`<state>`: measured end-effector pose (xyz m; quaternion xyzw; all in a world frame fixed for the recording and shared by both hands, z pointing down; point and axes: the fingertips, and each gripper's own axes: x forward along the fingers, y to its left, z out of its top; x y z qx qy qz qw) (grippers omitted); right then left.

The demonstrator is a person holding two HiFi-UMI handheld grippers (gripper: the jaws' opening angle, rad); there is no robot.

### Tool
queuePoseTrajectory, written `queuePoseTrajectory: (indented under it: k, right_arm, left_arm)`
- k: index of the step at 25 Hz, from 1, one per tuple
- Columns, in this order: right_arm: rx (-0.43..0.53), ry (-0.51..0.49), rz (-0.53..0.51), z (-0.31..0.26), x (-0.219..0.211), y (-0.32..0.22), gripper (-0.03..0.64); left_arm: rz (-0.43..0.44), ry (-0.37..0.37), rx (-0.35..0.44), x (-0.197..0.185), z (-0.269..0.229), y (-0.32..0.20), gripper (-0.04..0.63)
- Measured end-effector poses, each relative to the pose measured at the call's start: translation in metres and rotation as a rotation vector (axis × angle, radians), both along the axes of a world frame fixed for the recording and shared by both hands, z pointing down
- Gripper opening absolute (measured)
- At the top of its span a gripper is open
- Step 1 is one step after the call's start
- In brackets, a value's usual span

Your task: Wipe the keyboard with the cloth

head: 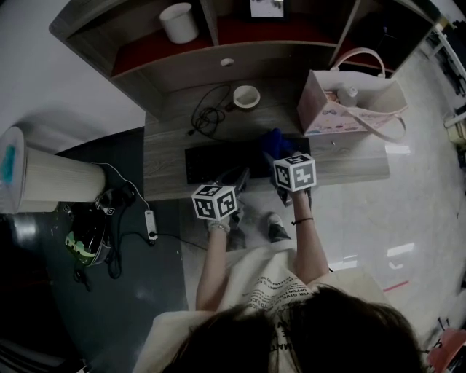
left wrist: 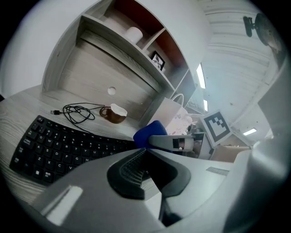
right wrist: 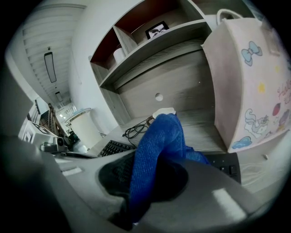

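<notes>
A black keyboard (head: 215, 159) lies on the grey wooden desk (head: 162, 150), near its front edge. My right gripper (head: 284, 162) is shut on a blue cloth (head: 274, 141), which bunches up over the keyboard's right part. In the right gripper view the cloth (right wrist: 161, 136) rises from between the jaws, with keys (right wrist: 113, 146) showing to its left. My left gripper (head: 237, 179) hovers at the keyboard's front edge, left of the right one. Its jaws (left wrist: 145, 152) look shut with nothing between them. From the left gripper view the keyboard (left wrist: 59, 145) stretches away to the left.
A brown-and-white cup (head: 246, 96) and a coiled black cable (head: 209, 114) lie behind the keyboard. A pink tote bag (head: 349, 105) stands at the desk's right end. Shelves with a white cup (head: 178, 22) rise at the back. A white cylinder (head: 44, 178) stands on the floor at left.
</notes>
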<state>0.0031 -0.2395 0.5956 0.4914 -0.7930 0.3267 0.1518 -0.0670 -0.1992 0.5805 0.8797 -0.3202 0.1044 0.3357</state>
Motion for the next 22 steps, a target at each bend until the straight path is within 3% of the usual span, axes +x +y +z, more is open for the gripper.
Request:
queuePoseTrajectory:
  k: [22]
  right_arm:
    - [0.003, -0.004, -0.035, 0.001, -0.059, -0.010, 0.060]
  left_arm:
    - [-0.027, 0.002, 0.002, -0.056, -0.001, -0.013, 0.005]
